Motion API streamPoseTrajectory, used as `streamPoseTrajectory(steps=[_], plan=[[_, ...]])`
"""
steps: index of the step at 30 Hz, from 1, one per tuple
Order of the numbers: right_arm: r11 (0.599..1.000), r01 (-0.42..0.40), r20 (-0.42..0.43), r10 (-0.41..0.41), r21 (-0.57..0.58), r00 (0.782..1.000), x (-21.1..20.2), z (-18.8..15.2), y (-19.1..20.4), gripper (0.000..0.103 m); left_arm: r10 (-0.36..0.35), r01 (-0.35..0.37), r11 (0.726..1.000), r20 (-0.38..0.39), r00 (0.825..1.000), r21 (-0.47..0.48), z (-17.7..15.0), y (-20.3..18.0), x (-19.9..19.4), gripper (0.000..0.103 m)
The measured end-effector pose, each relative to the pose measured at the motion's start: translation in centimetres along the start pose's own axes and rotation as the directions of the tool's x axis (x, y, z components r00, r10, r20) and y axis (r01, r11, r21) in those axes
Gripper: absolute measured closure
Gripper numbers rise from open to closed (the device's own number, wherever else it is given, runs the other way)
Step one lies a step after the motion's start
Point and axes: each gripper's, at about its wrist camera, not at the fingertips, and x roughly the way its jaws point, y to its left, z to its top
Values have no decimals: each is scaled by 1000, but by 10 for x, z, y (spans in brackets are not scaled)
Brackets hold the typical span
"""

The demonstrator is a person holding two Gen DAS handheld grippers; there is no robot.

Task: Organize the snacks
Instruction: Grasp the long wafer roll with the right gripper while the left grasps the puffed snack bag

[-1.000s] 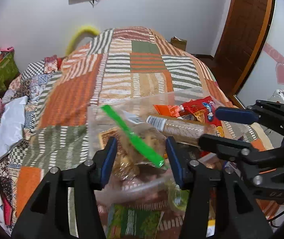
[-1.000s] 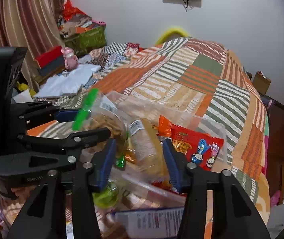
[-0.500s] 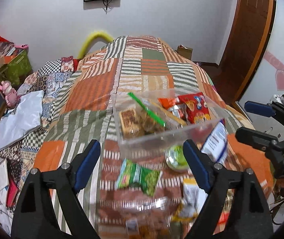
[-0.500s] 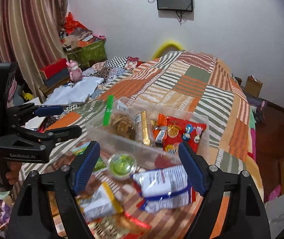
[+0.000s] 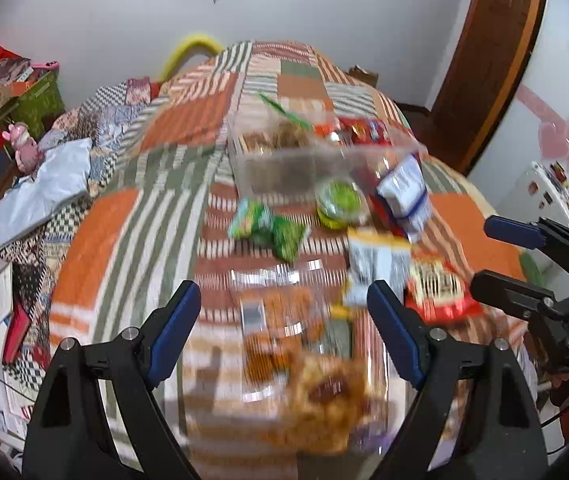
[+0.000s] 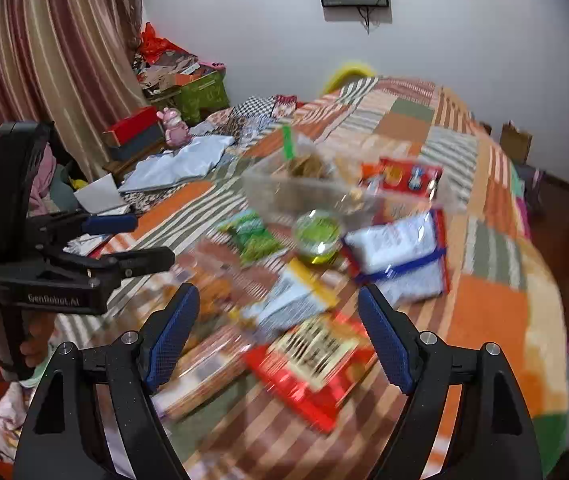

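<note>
Here both sets of tongs stand wide apart with nothing between their blue pads: the left tongs (image 5: 280,332) at 6 o'clock of their own view, the right tongs (image 6: 278,332) likewise. Directly below them, blurred, loose snacks lie on the striped patchwork bed (image 6: 496,312): a clear bag of brown snacks (image 5: 280,340) nearest the left tongs, a red packet (image 6: 316,364) nearest the right. Farther out, toward 12 o'clock, come a yellow-edged white packet (image 6: 296,296), a green packet (image 5: 272,230), a round green cup (image 6: 318,236) and a white packet with blue trim (image 6: 400,256), close together, some overlapping. Just beyond them the clear plastic bin (image 5: 284,172) sits on the bed, already holding several snacks, among them a red packet and a bag with a green strip. Past the bin the quilt runs bare to its far edge at 12 o'clock. The bed's right edge drops at 3 o'clock toward a wooden door (image 5: 484,60); at 9 o'clock lie white paper (image 5: 44,196) and boxes.
</note>
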Motion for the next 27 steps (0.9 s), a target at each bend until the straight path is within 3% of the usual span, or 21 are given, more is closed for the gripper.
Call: streamPoseTrajectory(steps=[11,16,21,24,27], plan=[[999,-7,-47,9,44,999,7,-34,20,24,-51,52,999,-70,996,9,-60,-11,5,18],[998,-20,-69,25,65,997,9,-44,26,24,-32,34,999,-72,997,21,-72,-14,9,18],[997,-20,-87,26,71,996,13,-51,34,24,-54,54,999,-65,996,0,-80,-8,11,35],[997,-29,-100,37,77,994,19,-52,39,24,-75,75,997,-45,996,-13,-83,-4,8,53],[996,-39,-121,48,74,992,29,-53,47,24,-66,65,998,-28,997,-17,-84,1,4,55]])
